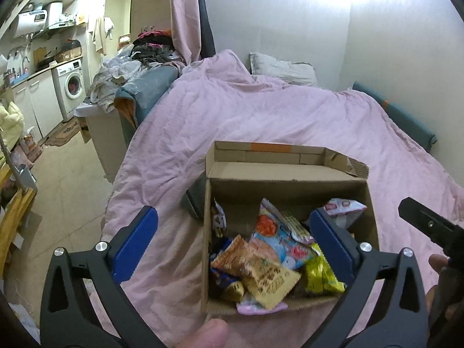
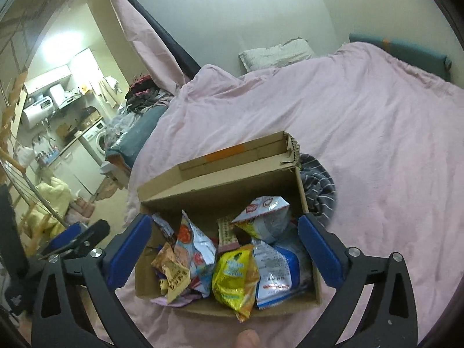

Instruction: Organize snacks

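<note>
One cardboard box [image 1: 290, 185], lid flap folded back, sits on a bed covered by a pink duvet [image 1: 261, 110]. Box holds a loose heap of snack packets; exact count unclear, at least seven visible. Countable ones: one yellow foil packet [image 2: 235, 275]; one orange-tan packet [image 1: 232, 256] with a printed pattern; one tan packet [image 1: 271, 281] with dark writing, characters not readable; one light blue packet with orange-red graphics [image 1: 275, 237]; one white-and-blue packet [image 2: 275, 272] with fine print, too small to read; one white-grey packet with a red logo [image 2: 265, 211], upright at the back wall, logo unreadable; one pale pink packet [image 1: 255, 308] poking over the box's near edge. No brand legible.

Left gripper [image 1: 233, 242] fingers spread wide, nothing between the pads, one finger over the duvet beside the box, the other over the box. Right gripper [image 2: 224, 248] fingers also spread wide, empty, flanking the box from above.

One striped grey cloth [image 2: 317, 191] lies touching the box's side. One grey pillow [image 1: 282, 68] at the head of the bed. One washing machine [image 1: 72, 84] in the far kitchen area.
</note>
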A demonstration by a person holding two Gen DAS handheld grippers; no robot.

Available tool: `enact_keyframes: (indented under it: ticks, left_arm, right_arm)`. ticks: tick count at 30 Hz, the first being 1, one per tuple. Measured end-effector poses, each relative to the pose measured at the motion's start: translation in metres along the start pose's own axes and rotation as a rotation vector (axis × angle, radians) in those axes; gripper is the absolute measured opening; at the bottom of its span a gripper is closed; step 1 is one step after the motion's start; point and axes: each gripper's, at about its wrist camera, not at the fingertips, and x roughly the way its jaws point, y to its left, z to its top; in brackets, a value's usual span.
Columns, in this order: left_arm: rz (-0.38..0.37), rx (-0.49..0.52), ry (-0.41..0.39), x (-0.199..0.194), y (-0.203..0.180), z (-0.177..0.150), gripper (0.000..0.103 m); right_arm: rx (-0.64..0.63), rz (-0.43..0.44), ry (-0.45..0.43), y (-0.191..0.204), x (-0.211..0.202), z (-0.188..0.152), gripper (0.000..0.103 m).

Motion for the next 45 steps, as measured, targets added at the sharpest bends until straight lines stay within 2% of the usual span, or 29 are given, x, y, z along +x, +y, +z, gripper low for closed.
enact_keyframes:
  ticks: [9, 19, 28, 33, 45]
  left_arm:
    - [0.027, 0.074, -0.010, -0.041, 0.001, -0.030, 0.103]
    - [0.042, 0.060, 0.013, -0.073, 0.014, -0.067, 0.103]
    - [0.064, -0.003, 0.040, -0.079, 0.026, -0.093, 0.103]
    - [0.087, 0.022, 0.051, -0.069, 0.020, -0.099, 0.103]
    - [0.052, 0.004, 0.063, -0.062, 0.018, -0.102, 0.103]
  right_arm:
    - [-0.055, -0.040, -0.014, 0.014, -0.033, -0.028, 0.103]
    - [-0.118, -0.101, -0.022, 0.028, -0.063, -0.066, 0.103]
    - [-0.149, -0.160, -0.012, 0.037, -0.063, -0.099, 0.103]
    - [-0.167, -0.185, -0.010, 0.037, -0.056, -0.101, 0.103]
    - [-0.104, -0.208, 0.008, 0.024, -0.052, -0.099, 0.103]
